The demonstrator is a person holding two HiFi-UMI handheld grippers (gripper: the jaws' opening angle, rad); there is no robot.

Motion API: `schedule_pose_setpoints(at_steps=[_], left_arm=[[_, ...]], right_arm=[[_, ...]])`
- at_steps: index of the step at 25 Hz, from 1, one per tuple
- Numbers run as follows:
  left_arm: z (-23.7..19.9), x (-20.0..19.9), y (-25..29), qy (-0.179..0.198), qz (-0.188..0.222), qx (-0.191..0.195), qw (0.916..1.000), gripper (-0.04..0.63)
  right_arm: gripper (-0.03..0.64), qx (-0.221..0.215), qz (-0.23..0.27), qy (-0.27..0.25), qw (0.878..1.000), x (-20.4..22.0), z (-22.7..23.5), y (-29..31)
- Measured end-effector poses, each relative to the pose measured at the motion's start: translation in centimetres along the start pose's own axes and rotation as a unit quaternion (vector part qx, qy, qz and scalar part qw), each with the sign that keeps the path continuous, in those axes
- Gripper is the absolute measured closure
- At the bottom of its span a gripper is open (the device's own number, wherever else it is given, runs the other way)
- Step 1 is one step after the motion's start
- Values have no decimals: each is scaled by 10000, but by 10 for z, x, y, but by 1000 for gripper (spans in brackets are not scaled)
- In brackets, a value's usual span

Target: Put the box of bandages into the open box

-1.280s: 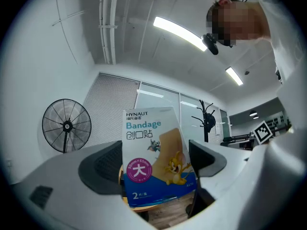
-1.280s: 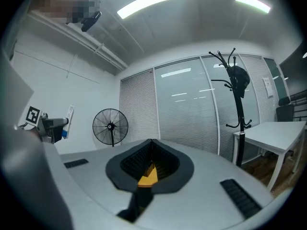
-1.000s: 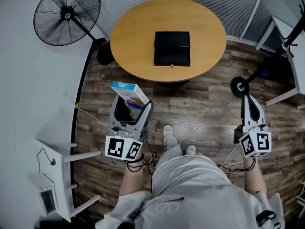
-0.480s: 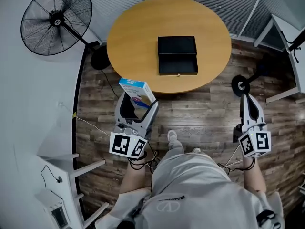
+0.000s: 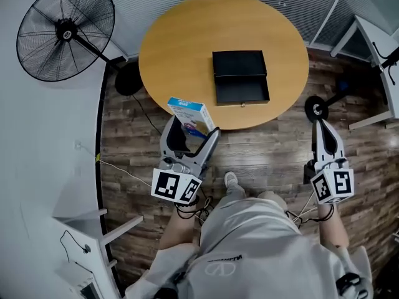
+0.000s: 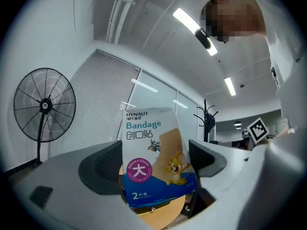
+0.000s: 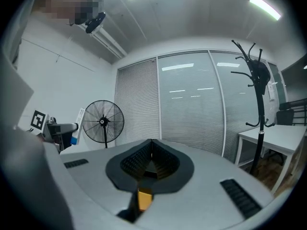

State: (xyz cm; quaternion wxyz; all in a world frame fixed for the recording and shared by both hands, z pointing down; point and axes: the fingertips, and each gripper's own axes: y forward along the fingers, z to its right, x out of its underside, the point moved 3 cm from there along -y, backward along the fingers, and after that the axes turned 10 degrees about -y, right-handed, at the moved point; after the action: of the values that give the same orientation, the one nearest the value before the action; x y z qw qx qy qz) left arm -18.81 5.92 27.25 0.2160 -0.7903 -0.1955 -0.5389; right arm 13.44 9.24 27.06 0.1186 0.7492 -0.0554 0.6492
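Note:
My left gripper [image 5: 192,132] is shut on a white and blue box of bandages [image 5: 191,115], held in the air just short of the table's near edge. In the left gripper view the box of bandages [image 6: 154,155] stands upright between the two dark pads [image 6: 103,166]. A black open box [image 5: 240,78] lies on the round wooden table [image 5: 181,36], its lid folded back. My right gripper [image 5: 325,134] hangs low at the right over the floor, its jaws closed together with nothing between them, as the right gripper view shows [image 7: 151,153].
A standing fan [image 5: 62,30] is at the table's left, its base [image 5: 128,78] by the table edge. A coat stand's base [image 5: 317,109] sits right of the table. White desks [image 5: 374,36] stand at the far right, white furniture [image 5: 93,254] at the lower left.
The person has stepped closer to the table. My left gripper has carried the box of bandages forward and to the right, nearly to the table's edge. The right gripper has kept its place.

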Motion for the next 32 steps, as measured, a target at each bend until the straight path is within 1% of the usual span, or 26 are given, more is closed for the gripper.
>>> schedule_pose_setpoints(at_steps=[4, 12, 14, 18, 23, 26, 32], left_arm=[[-9, 4, 7, -57, -63, 130, 9999, 156], [-16, 9, 21, -107, -162, 254, 9995, 156], [-16, 12, 33, -97, -194, 260, 9994, 156], [-19, 22, 80, -119, -247, 210, 9994, 156], [-21, 33, 114, -7, -351, 193, 9992, 156], [-23, 35, 119, 29, -442, 227, 9988, 156], [-35, 51, 116, 87, -673, 328, 9972, 156]], right_arm=[[598, -25, -7, -41, 10000, -1, -12, 12], [598, -43, -47, 6, 10000, 0, -18, 31], [598, -94, -65, 23, 9999, 2, -12, 40], [598, -236, -119, 89, 9996, 12, 17, 78], [598, -409, -140, 171, 9989, 23, 33, 111], [598, -518, -155, 141, 9984, 21, 27, 118], [598, -859, -274, 116, 9959, 29, -3, 132]])
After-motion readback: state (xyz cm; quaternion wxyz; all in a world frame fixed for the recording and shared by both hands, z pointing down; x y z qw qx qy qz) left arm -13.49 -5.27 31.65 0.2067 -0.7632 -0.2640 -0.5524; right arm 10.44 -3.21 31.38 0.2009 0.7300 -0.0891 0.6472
